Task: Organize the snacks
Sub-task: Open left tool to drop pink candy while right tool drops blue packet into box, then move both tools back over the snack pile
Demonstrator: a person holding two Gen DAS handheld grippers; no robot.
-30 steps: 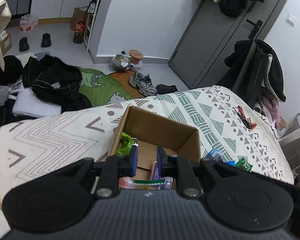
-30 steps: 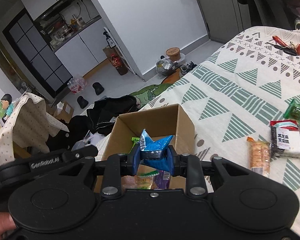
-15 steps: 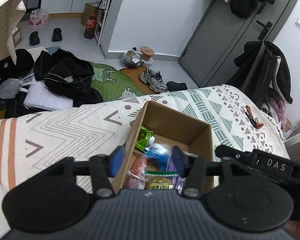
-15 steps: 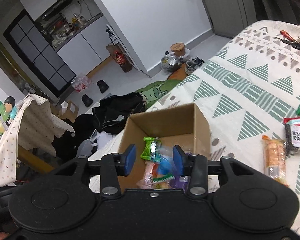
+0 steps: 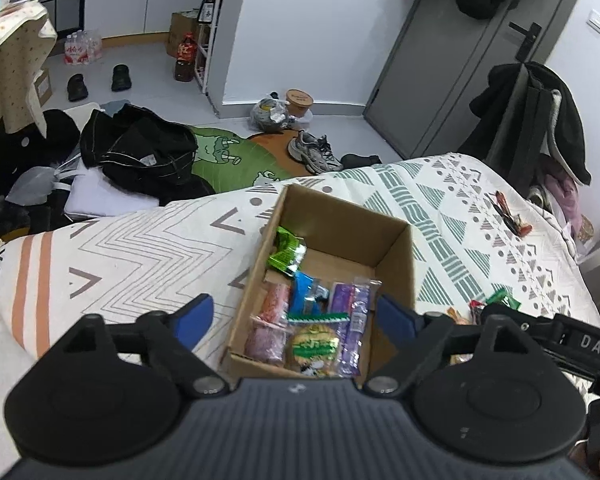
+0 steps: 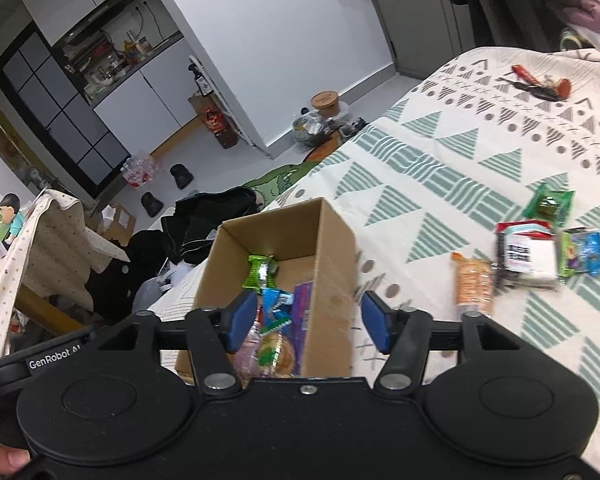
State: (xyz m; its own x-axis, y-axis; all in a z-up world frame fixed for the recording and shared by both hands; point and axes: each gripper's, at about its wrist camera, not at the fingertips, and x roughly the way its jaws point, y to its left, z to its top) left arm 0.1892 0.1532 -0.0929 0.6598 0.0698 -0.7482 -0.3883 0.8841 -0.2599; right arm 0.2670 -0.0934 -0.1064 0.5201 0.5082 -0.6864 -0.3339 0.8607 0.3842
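Note:
An open cardboard box (image 5: 396, 256) (image 6: 332, 264) sits on the patterned bedspread and holds several snack packets: a green one (image 5: 286, 250), a blue one (image 5: 306, 294) (image 6: 276, 302), a purple one (image 5: 354, 320) and a round biscuit pack (image 5: 314, 346). My left gripper (image 5: 296, 320) hovers above the box with nothing between its blue pads, and its jaws are opening. My right gripper (image 6: 308, 322) also hangs over the box's near end, empty, its jaws opening. Loose snacks lie on the bed to the right: an orange cracker pack (image 6: 472, 284), a white-and-black pack (image 6: 528, 256) and a green packet (image 6: 548, 206).
Keys with a red tag (image 6: 540, 84) (image 5: 510, 214) lie further back on the bed. Beyond the bed's edge, black clothes (image 5: 140, 148), shoes (image 5: 314, 152) and a green rug (image 5: 228, 158) cover the floor. A draped chair (image 5: 532, 120) stands at the right.
The right gripper let go of the blue packet, which now lies in the box. Both grippers opened wide and drew back and up from the box.

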